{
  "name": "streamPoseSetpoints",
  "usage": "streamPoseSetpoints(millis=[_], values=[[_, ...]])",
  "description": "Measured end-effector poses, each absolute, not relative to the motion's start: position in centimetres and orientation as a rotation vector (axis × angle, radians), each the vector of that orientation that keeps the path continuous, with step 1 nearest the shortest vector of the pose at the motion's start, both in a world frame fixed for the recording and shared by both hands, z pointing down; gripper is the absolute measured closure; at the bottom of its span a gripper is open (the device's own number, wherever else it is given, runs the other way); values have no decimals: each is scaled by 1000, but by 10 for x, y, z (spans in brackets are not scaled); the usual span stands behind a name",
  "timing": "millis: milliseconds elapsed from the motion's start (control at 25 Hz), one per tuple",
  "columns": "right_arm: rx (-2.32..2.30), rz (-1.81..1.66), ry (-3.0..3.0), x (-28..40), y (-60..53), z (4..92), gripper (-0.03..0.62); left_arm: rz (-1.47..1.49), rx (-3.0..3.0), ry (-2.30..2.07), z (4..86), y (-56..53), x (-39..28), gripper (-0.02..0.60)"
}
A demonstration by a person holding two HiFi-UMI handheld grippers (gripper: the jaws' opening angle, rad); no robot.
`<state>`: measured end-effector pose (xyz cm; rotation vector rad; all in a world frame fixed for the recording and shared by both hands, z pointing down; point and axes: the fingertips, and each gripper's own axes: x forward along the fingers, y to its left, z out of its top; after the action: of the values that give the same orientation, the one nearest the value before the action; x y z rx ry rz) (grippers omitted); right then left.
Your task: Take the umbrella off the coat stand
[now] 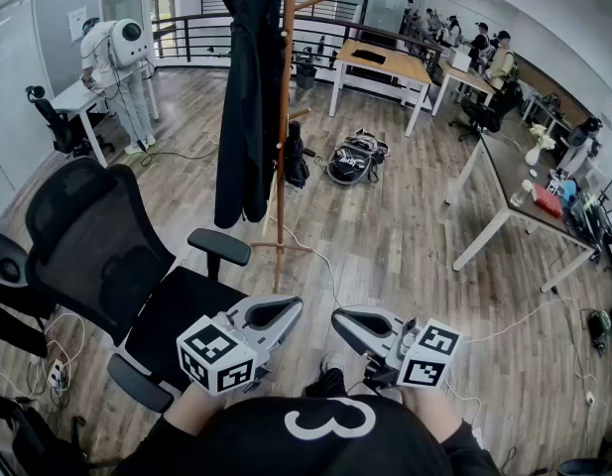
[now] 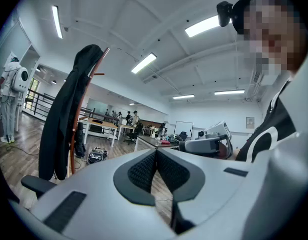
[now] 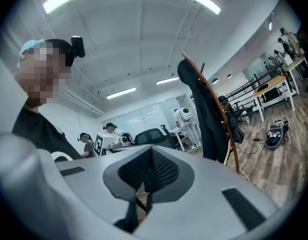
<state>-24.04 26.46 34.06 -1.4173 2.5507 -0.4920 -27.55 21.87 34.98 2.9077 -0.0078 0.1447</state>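
Observation:
The wooden coat stand (image 1: 282,181) rises ahead of me in the head view, with a long black coat (image 1: 246,97) draped over it. A folded black umbrella (image 1: 296,157) hangs on its right side, low down. Both grippers are held low near my body, well short of the stand, tips turned toward each other. My left gripper (image 1: 292,308) is shut and empty, and so is my right gripper (image 1: 339,318). The left gripper view shows its shut jaws (image 2: 156,151) with the coat (image 2: 61,119) far off. The right gripper view shows its shut jaws (image 3: 151,149), the coat (image 3: 206,111) and the umbrella (image 3: 237,132).
A black mesh office chair (image 1: 112,256) stands close on the left. A backpack (image 1: 355,157) lies on the wooden floor beyond the stand, and a cable (image 1: 325,266) runs from the stand's base. Tables (image 1: 380,62) (image 1: 509,172) and several people (image 1: 489,53) are at the back right; a white humanoid figure (image 1: 117,53) is back left.

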Motion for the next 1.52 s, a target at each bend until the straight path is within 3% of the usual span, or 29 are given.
streamPoseSetpoints(millis=[480, 1200, 1520], values=[[-1462, -448, 2605, -189, 226, 352, 568, 215, 2896, -35, 360, 192, -225, 566], [-1421, -542, 2537, -21, 133, 373, 568, 310, 2860, -24, 380, 106, -53, 565], [-1394, -441, 2603, 20, 106, 365, 568, 290, 2907, -126, 368, 76, -14, 565]])
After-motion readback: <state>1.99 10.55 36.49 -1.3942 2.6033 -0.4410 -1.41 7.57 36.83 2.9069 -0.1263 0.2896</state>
